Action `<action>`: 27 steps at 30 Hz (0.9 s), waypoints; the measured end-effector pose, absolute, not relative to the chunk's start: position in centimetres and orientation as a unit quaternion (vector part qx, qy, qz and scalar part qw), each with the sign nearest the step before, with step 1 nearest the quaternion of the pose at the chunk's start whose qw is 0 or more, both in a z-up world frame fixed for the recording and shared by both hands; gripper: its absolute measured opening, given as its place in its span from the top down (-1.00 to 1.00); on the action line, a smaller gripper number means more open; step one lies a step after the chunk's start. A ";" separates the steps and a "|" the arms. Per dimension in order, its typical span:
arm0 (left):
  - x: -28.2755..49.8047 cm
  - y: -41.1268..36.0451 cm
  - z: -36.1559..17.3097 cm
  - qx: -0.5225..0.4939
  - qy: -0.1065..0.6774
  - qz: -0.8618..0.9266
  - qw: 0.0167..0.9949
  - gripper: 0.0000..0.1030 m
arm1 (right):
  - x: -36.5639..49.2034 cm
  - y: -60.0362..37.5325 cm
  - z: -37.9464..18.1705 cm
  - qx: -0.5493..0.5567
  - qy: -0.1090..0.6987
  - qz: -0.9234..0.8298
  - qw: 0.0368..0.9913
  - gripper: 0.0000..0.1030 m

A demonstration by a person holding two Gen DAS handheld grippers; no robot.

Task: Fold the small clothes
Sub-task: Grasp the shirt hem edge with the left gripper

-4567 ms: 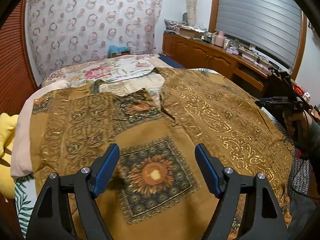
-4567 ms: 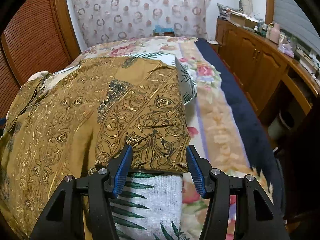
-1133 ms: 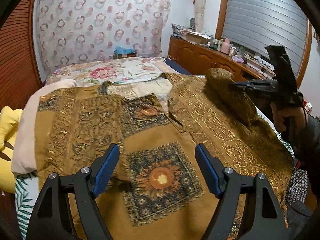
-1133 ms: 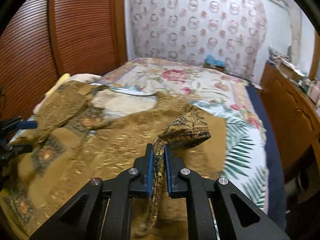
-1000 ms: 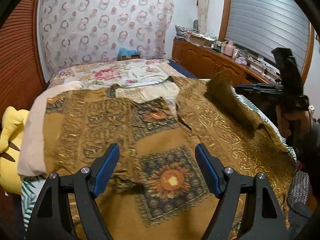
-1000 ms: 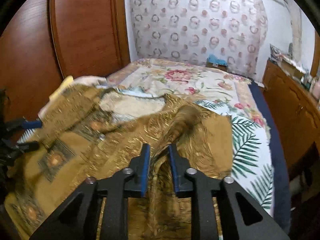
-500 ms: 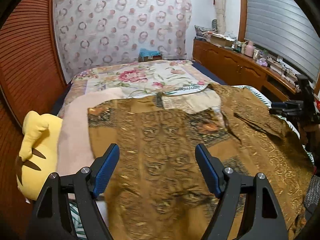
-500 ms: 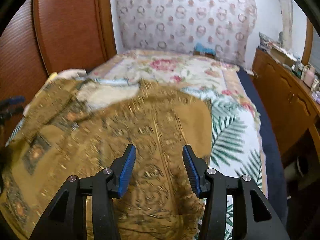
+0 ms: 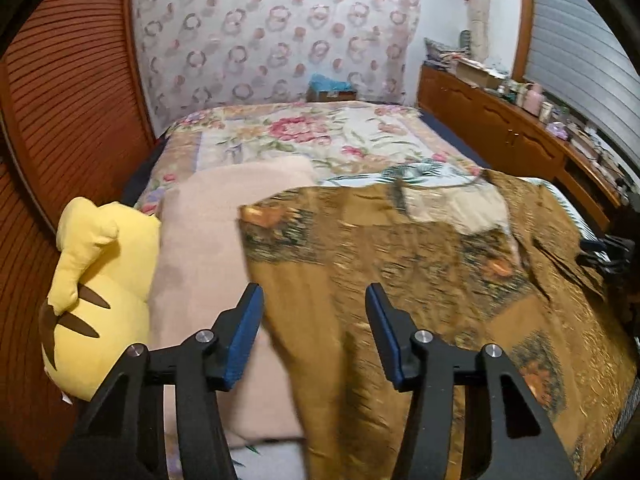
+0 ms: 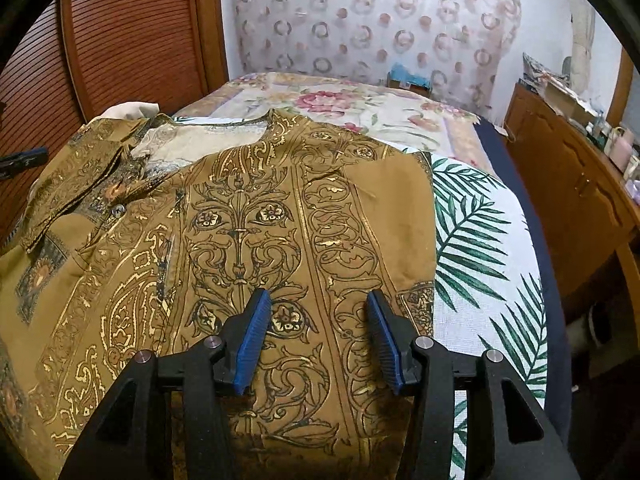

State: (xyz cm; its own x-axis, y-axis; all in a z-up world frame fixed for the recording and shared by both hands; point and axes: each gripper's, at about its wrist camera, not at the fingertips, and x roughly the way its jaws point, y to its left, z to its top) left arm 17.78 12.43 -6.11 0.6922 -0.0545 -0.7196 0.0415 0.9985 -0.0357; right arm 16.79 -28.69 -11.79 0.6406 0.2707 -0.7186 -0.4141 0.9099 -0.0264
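Through the left wrist view we see our left gripper (image 9: 314, 330) hanging over the shirt (image 9: 420, 272) at its edge beside the beige blanket (image 9: 200, 248) — jaws just narrowing, still apart, gripping nothing. Through the right wrist view, our right gripper (image 10: 316, 334) stands released above the shirt's (image 10: 256, 216) flat folded panel — jaws lately widened.

Mustard-brown fabric shirt (image 10: 280, 220) bears gold-and-black scrollwork; white bedsheet (image 10: 480, 240) carries green palm fronds; plush toy (image 9: 100, 280) is yellow with brown stripes.
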 end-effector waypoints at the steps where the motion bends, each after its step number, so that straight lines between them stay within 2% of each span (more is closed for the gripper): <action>1: 18.1 12.8 -6.3 -0.010 0.393 -0.023 0.919 -0.04 | 16.7 -28.7 -11.9 -0.093 0.379 0.191 0.901 -0.02; 5: 19.9 14.1 -6.9 -0.022 0.406 -0.009 0.914 0.15 | 16.4 -29.2 -12.0 -0.094 0.378 0.191 0.901 -0.03; 21: 22.3 14.8 -8.0 -0.058 0.421 -0.043 0.904 0.19 | 16.8 -30.2 -11.6 -0.082 0.383 0.213 0.895 -0.08; 23: 22.3 14.9 -7.8 -0.057 0.419 -0.044 0.905 0.45 | 17.0 -30.6 -11.0 -0.084 0.375 0.208 0.899 -0.08; 24: 22.3 14.9 -7.7 -0.057 0.418 -0.043 0.906 0.52 | 17.2 -30.8 -10.6 -0.082 0.372 0.206 0.901 -0.08; 25: 22.3 14.9 -7.6 -0.055 0.417 -0.045 0.906 0.76 | 17.4 -31.1 -10.3 -0.078 0.370 0.203 0.903 -0.08; 27: 22.1 14.6 -7.3 -0.049 0.415 -0.053 0.907 0.83 | 18.4 -31.7 -9.9 -0.074 0.371 0.193 0.905 -0.08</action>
